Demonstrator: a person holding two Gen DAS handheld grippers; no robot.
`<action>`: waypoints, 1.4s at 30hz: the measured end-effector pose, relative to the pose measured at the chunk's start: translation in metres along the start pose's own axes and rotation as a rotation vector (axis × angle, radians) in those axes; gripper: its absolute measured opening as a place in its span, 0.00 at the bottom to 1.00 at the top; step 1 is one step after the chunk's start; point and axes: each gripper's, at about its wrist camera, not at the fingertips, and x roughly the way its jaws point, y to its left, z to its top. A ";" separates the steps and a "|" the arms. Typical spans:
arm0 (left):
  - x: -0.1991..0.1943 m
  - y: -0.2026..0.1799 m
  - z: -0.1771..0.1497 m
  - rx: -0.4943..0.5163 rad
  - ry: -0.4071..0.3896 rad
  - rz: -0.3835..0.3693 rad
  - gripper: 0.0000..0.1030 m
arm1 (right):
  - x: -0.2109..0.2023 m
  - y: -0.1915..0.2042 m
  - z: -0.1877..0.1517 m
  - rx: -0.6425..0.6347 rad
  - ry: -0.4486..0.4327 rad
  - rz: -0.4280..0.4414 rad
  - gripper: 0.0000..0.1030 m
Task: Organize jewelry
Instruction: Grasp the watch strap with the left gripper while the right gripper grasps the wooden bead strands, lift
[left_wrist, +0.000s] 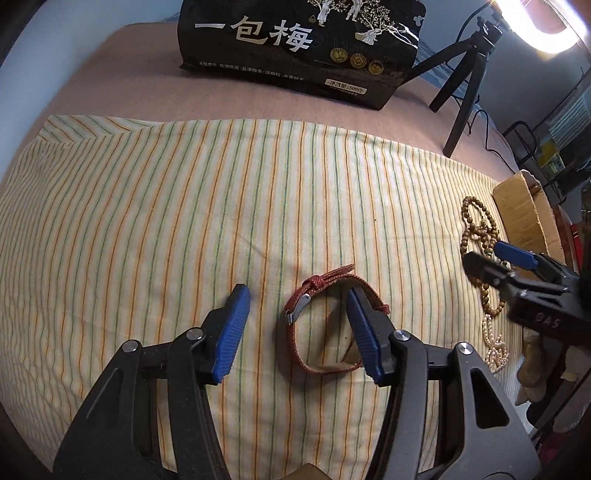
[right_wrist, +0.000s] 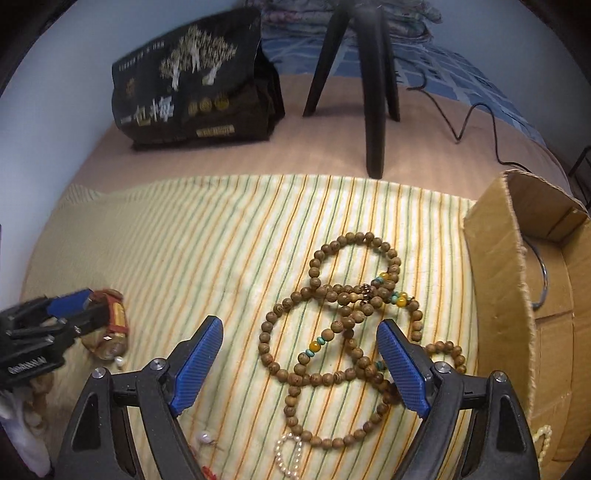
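A red woven watch strap (left_wrist: 317, 321) lies looped on the striped cloth (left_wrist: 184, 206). My left gripper (left_wrist: 295, 328) is open, its right pad inside or over the loop, its left pad on the cloth beside it. My right gripper (right_wrist: 301, 363) is open above a long string of wooden beads (right_wrist: 343, 314) with yellow and turquoise beads. The beads also show in the left wrist view (left_wrist: 480, 236), with my right gripper (left_wrist: 495, 262) over them. A small pearl bracelet (right_wrist: 288, 454) lies near the beads' lower end and shows in the left wrist view (left_wrist: 495, 343).
An open cardboard box (right_wrist: 517, 295) stands right of the cloth, a metal ring inside. A black snack bag (left_wrist: 299, 48) and a black tripod (right_wrist: 369, 92) stand behind the cloth. A cable runs at the back right. A loose pearl (right_wrist: 205, 439) lies near the front.
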 end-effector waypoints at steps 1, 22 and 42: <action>0.001 0.000 0.001 0.001 -0.001 0.004 0.49 | 0.002 0.001 -0.001 -0.008 0.007 -0.010 0.84; -0.001 -0.004 0.002 0.014 -0.014 0.029 0.08 | -0.007 0.001 -0.005 -0.047 -0.012 -0.034 0.10; -0.076 -0.045 0.003 0.057 -0.172 -0.057 0.08 | -0.110 -0.020 0.005 0.033 -0.245 0.035 0.10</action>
